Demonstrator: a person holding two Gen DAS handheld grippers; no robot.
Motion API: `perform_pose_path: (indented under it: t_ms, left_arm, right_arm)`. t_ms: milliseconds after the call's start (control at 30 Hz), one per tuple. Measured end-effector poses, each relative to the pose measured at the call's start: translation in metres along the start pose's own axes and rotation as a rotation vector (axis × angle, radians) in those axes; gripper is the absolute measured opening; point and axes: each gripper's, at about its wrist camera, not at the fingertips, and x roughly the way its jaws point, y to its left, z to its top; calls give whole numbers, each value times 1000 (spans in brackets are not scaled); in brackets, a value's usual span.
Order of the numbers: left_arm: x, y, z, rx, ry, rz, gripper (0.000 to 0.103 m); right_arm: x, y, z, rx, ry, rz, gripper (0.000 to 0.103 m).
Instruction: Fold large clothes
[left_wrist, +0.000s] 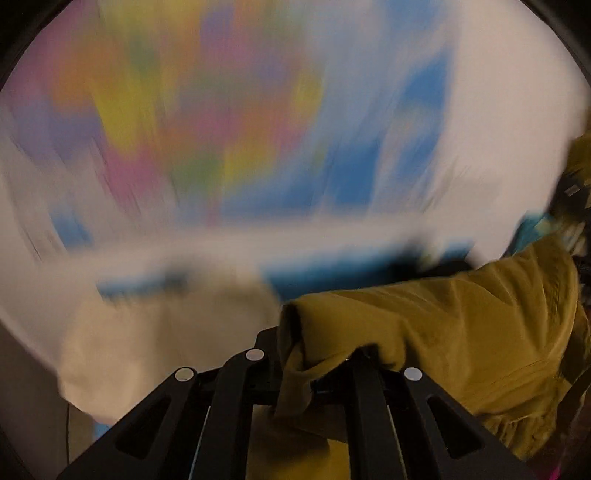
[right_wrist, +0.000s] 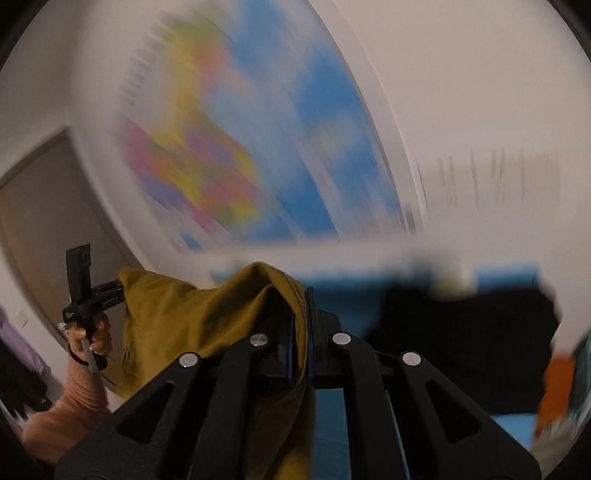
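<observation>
A mustard-yellow garment (left_wrist: 461, 317) hangs in the air between my two grippers. My left gripper (left_wrist: 295, 350) is shut on one bunched edge of it; the cloth covers the fingertips. It stretches off to the right. In the right wrist view my right gripper (right_wrist: 301, 314) is shut on another edge of the same garment (right_wrist: 192, 317), which drapes down to the left. The left gripper (right_wrist: 110, 291) shows there too, held in a hand with a peach sleeve, clamped on the garment's far end.
Both views are heavily motion-blurred. A large colourful map (right_wrist: 258, 147) hangs on the white wall. A blue surface (left_wrist: 351, 266) lies below. Something dark (right_wrist: 461, 325) lies on it at right, with an orange item (right_wrist: 554, 387). A door (right_wrist: 44, 221) stands at left.
</observation>
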Motion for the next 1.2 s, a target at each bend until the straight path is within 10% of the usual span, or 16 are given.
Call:
perform_pose_path:
  t_ms: [167, 267, 333, 400, 600, 733, 800, 933, 1033, 1200]
  left_arm:
    - [156, 13, -19, -80, 236, 10, 4]
    - [162, 21, -15, -98, 238, -17, 9]
    - [150, 25, -13, -69, 203, -49, 27]
    - [123, 29, -16, -34, 149, -66, 52]
    - [39, 21, -40, 52, -20, -263, 75]
    - [50, -18, -60, 146, 92, -343, 78]
    - [78, -39, -75, 192, 198, -315, 77]
    - [121, -58, -85, 215, 337, -267, 44]
    - [135, -45, -61, 114, 341, -308, 6]
    - [134, -13, 9, -110, 193, -386, 3]
  right_arm:
    - [115, -71, -38, 103, 206, -199, 8]
    - [107, -80, -38, 127, 180, -242, 37]
    - [78, -59, -37, 6, 124, -339, 65]
    - [50, -46, -34, -46, 48, -363, 68]
    - [18, 30, -85, -209, 82, -13, 75]
    - [89, 41, -119, -144, 259, 114, 76]
    - [122, 34, -131, -79, 306, 116, 74]
    - [155, 19, -124, 58, 314, 228, 17]
    - [134, 22, -91, 88, 209, 296, 6]
    - [118, 18, -10, 152, 10, 312, 5]
